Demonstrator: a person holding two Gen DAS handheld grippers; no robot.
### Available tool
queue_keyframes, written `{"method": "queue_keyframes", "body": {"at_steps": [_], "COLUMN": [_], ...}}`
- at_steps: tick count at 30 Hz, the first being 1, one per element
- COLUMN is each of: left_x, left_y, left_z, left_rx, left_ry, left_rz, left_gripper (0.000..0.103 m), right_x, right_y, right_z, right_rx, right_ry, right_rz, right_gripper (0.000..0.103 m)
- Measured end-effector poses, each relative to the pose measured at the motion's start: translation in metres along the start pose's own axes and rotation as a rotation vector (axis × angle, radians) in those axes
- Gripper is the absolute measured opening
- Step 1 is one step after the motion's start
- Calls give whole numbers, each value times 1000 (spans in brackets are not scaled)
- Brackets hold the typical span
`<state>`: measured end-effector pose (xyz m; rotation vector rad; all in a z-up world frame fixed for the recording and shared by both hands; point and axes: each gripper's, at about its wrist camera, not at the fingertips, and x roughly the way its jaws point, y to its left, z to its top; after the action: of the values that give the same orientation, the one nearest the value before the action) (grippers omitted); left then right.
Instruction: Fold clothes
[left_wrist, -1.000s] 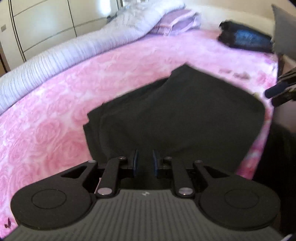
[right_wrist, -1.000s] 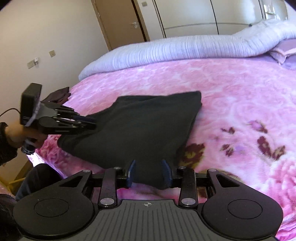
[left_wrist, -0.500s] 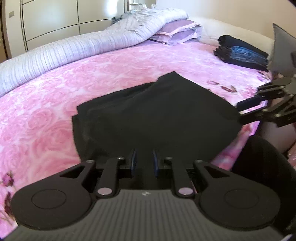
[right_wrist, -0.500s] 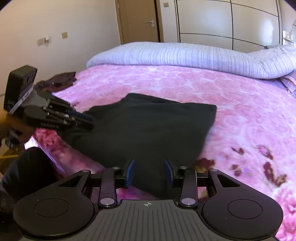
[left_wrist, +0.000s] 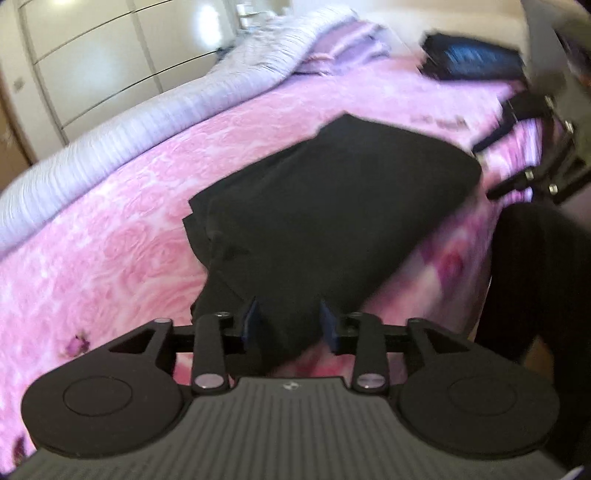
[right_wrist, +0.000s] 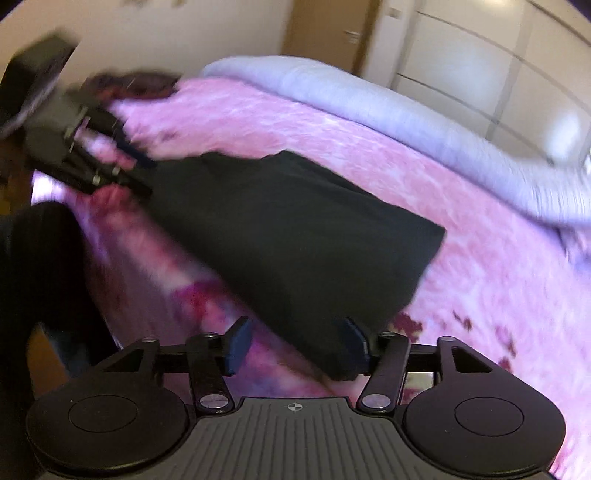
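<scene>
No readable text, no labels, no brands — frames motion-blurred, nothing legible

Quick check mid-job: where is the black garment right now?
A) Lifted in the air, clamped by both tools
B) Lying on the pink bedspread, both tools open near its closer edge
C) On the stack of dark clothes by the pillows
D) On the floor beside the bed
B: the black garment lies flat on the pink bedspread, with the left tool and the right tool both open at its near edge.

My matt black plastic fingers (left_wrist: 252, 324) carry blue pads; before me lies matt black cloth (left_wrist: 332, 206) on a soft pink rose-patterned bedspread (left_wrist: 122, 229), beside ribbed lilac quilt (left_wrist: 110, 140).
</scene>
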<state>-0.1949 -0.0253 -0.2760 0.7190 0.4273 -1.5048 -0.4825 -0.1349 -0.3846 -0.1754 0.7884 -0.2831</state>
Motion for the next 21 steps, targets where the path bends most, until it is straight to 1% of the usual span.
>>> {"method": "queue_keyframes", "body": {"at_steps": [2, 3, 5, 7, 9, 10, 12, 15, 18, 21], "left_x": [-1, -1, -2, -2, -3, -3, -14, -11, 9, 35], "left_y": [1, 1, 2, 3, 4, 4, 14, 27, 40, 51], "left_z": [-1, -2, -4, -5, -7, -7, 1, 20, 39, 50], "left_rx": [-1, -1, -2, -3, -4, -5, -43, -95, -132, -169], "left_ry": [9, 13, 21, 30, 38, 43, 6, -48, -78, -72], "left_rz": [-6, -9, -15, -21, -28, -31, -46, -28, -5, -33], "left_gripper": [35, 38, 41, 41, 40, 40, 40, 39, 38, 37], "right_x": [11, 17, 27, 32, 27, 21, 7, 0, 10, 29], "right_y": [10, 11, 6, -5, -13, -18, -29, -53, -78, -95], "right_z": [1, 1, -1, -4, 0, 2, 7, 12, 19, 27], "right_rx": [-61, -61, -18, 50, 105, 133, 199, 319, 419, 465], "right_ry": [12, 17, 33, 49, 61, 54, -4, -76, -108, -126], "right_rz": [1, 10, 39, 75, 98, 109, 127, 126, 91, 91], "right_gripper": [60, 60, 60, 60, 60, 60, 60, 60, 60, 60]}}
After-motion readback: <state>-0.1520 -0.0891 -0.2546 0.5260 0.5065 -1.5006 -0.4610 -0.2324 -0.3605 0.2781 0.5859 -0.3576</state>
